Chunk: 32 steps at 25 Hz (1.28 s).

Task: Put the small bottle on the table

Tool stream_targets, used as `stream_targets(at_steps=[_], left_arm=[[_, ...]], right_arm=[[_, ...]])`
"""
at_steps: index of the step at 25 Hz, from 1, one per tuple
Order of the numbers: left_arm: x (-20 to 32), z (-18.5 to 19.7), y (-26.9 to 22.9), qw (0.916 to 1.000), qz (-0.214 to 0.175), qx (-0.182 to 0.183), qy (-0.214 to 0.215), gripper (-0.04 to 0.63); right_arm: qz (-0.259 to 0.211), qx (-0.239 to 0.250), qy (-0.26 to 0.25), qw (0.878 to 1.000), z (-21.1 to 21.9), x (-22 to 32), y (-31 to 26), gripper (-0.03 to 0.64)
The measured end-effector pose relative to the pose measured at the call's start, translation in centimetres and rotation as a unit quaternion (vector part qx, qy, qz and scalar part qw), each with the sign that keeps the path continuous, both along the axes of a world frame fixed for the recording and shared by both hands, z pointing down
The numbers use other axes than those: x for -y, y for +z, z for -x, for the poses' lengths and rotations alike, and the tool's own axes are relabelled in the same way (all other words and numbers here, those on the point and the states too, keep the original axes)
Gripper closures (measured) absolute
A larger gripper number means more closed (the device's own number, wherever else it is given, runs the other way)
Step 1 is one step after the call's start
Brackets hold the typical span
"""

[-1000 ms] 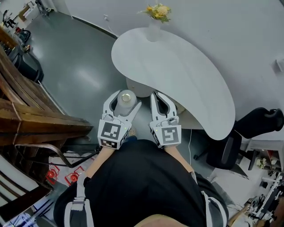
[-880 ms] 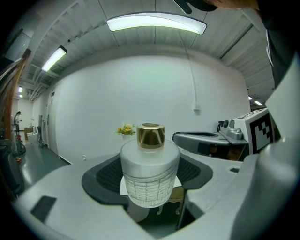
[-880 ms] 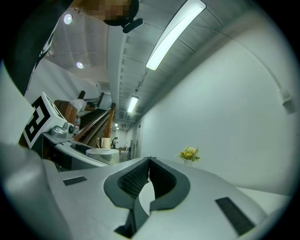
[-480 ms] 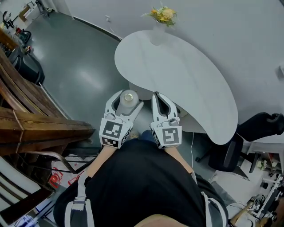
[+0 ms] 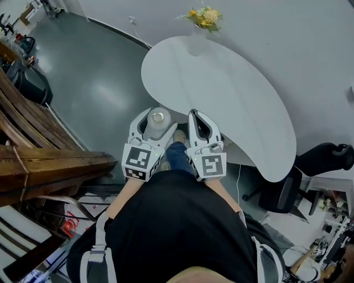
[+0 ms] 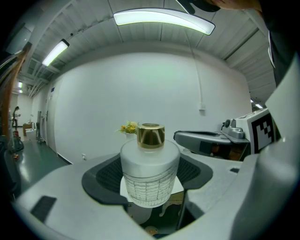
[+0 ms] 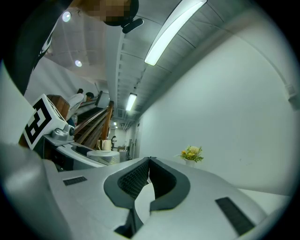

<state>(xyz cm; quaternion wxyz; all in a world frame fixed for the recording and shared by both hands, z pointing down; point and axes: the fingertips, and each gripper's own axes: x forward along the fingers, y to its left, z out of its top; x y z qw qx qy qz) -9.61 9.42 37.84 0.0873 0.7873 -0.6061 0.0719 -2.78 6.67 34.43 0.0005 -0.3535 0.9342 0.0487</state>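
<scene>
The left gripper [image 5: 157, 122] is clamping the bottle [image 6: 150, 174]. Its jaws are standing part-way open, one dark ribbed pad pressing on each side of the frosted glass body. The bottle is sitting upright between them, with its gold cap [image 6: 151, 135] rising above the jaw line. Its ribbed lower half is hanging below the pads, out in the air.

The right gripper [image 7: 149, 160] is holding nothing. Its jaws are meeting at the tips, and nothing is lying between the pads. It is hovering just beside the left gripper, on that gripper's right and level with it. The two are close but not touching.

The white table [image 5: 238, 99] is stretching away ahead of both grippers. Its near edge is lying just in front of the fingertips, so the bottle is not resting on it. From the head view the bottle is showing against the grey floor [image 5: 99, 77] and the table's base, a little short of the tabletop. A vase of yellow flowers [image 5: 203, 16] is standing at the table's far end, straight ahead of the grippers and well apart from them.
</scene>
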Motion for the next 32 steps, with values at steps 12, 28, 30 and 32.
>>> stream_targets(at_steps=[12, 28, 30, 32], left_arm=[[8.2, 3.3, 0.0, 0.9999, -0.013, 0.0, -0.009, 0.262], [18.9, 4.8, -0.5, 0.9995, -0.026, -0.004, -0.015, 0.262], [19.9, 4.7, -0.5, 0.9996, -0.025, -0.003, -0.016, 0.262], [21.1, 4.5, -0.5, 0.9995, -0.026, 0.001, -0.017, 0.262]], right_arm=[[0.005, -0.014, -0.007, 1.0, 3.2, 8.6, 0.7, 0.594], [0.011, -0.013, -0.021, 1.0, 4.9, 20.0, 1.3, 0.594], [0.016, -0.012, -0.024, 1.0, 4.8, 21.1, 1.4, 0.594], [0.025, -0.021, -0.026, 0.999, 4.7, 22.2, 1.8, 0.594]])
